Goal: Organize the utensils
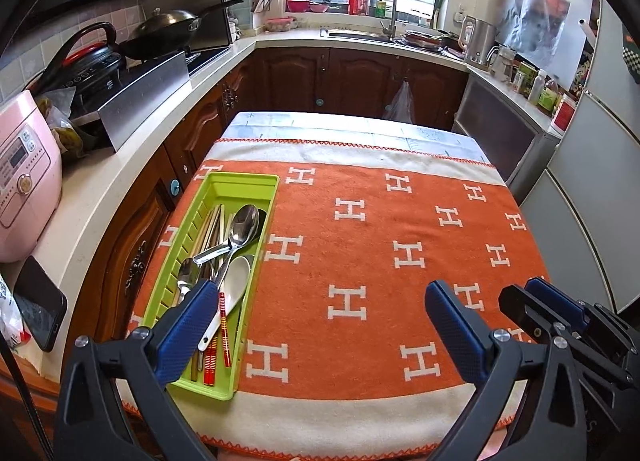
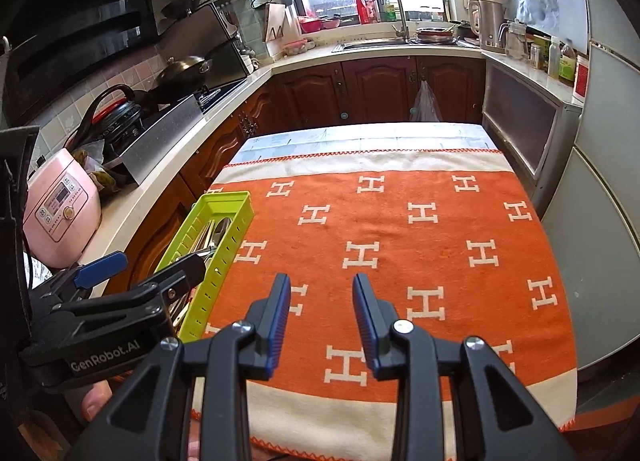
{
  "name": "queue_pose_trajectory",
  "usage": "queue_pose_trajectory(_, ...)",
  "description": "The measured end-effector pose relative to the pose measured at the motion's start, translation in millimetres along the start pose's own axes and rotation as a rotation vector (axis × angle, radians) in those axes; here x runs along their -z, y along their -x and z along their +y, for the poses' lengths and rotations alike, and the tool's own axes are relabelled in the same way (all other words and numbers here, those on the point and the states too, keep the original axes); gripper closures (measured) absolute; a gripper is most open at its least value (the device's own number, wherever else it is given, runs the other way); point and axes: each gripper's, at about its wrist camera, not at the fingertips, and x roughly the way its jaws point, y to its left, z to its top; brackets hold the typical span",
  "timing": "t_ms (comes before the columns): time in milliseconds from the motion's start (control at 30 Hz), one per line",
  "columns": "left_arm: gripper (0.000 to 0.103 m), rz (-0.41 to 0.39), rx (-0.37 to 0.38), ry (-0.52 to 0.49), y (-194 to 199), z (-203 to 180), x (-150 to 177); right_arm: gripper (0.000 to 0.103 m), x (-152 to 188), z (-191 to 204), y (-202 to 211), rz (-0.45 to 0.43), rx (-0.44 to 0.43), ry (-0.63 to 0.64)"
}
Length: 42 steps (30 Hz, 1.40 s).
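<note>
Sitting at the left edge of the surface (image 1: 400, 389), on the orange blanket (image 1: 380, 221) with white H marks, was one green tray (image 1: 240, 185), long side running near to far. All utensils were inside it: two metal spoons (image 1: 240, 227), one white ceramic spoon (image 1: 234, 281), a bundle of pale chopsticks (image 1: 212, 225) toward the far left, and red-striped chopsticks (image 1: 222, 325) at the near end; exact chopstick count couldn't be read. Blanket right of the tray carried nothing. Left gripper (image 1: 316, 321) hung over the tray's near end, jaws spread fully wide, nothing between them. Right gripper (image 2: 322, 317) hung over bare blanket mid-surface, jaws partly apart, nothing gripped.
</note>
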Motion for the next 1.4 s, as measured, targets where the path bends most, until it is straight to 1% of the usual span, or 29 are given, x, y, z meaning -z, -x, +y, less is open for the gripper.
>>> queue_pose_trajectory(433,0.001,-0.006,-0.009,-0.002,1,-4,2,0.071,3,-6,4,-0.01,0.021,0.001)
queue_pose_trajectory(1400,0.001,0.004,-0.029,-0.003,-2,-2,2,0.071,7,-17,1,0.004,0.024,-0.01)
